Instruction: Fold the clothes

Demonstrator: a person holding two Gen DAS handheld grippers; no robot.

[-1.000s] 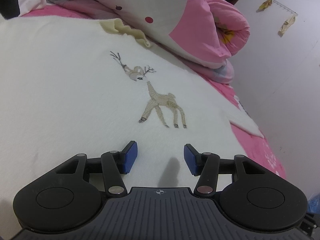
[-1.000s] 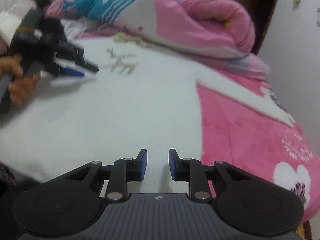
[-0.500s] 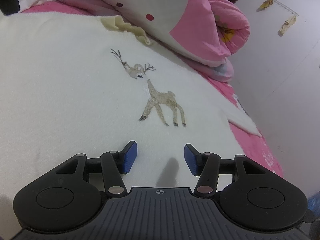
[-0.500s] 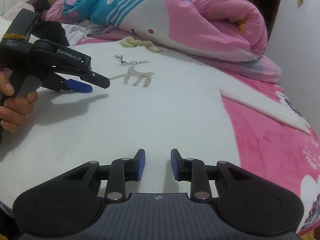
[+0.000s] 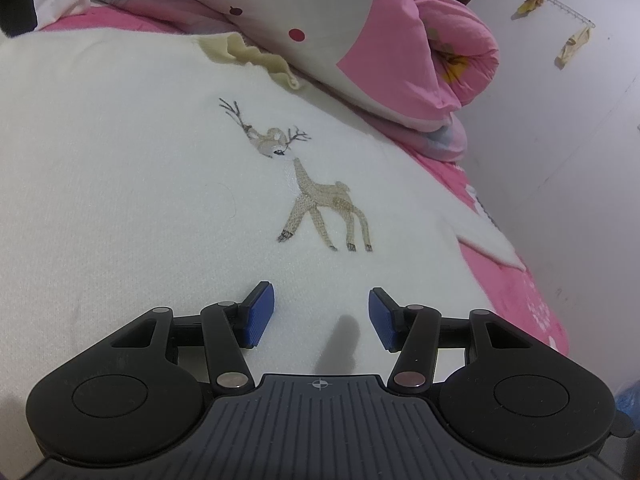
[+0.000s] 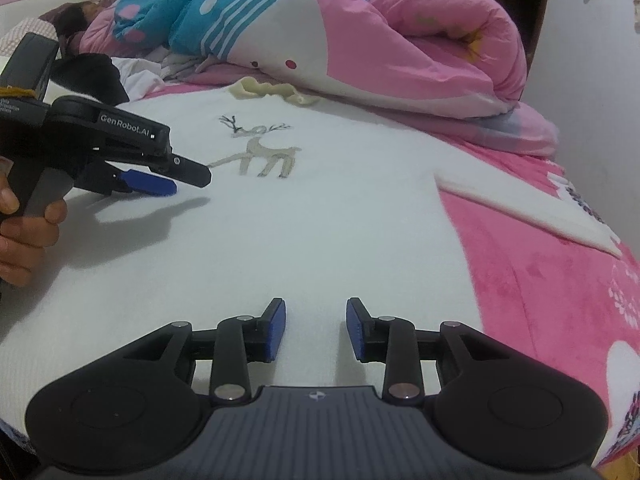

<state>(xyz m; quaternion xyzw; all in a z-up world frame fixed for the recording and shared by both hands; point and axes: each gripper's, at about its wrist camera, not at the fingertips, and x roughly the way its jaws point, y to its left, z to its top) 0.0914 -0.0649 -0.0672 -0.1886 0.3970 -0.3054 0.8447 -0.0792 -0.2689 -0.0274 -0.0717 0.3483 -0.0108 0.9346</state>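
Note:
A white sweater [image 5: 160,184] with an embroidered deer [image 5: 316,200] lies spread flat on the pink bed, its cream ruffled collar [image 5: 256,56] at the far end. One sleeve [image 6: 532,208] stretches out to the right over the pink sheet. My left gripper [image 5: 321,316] hovers open just above the sweater's body, below the deer, with nothing between its blue pads. In the right wrist view the left gripper [image 6: 160,184] shows at the left, held by a hand [image 6: 24,236]. My right gripper [image 6: 316,330] is over the sweater's near part; its jaws are opening and hold nothing.
A rolled pink, white and blue quilt [image 6: 360,40] lies along the far side of the bed. Dark and white clothes [image 6: 112,76] are piled at the far left. A white wall [image 5: 580,140] runs along the right. Pink flowered sheet [image 6: 560,300] is bare on the right.
The right gripper swung to the right over the sweater, then settled, and its jaws have widened. The left gripper has stayed where it was.

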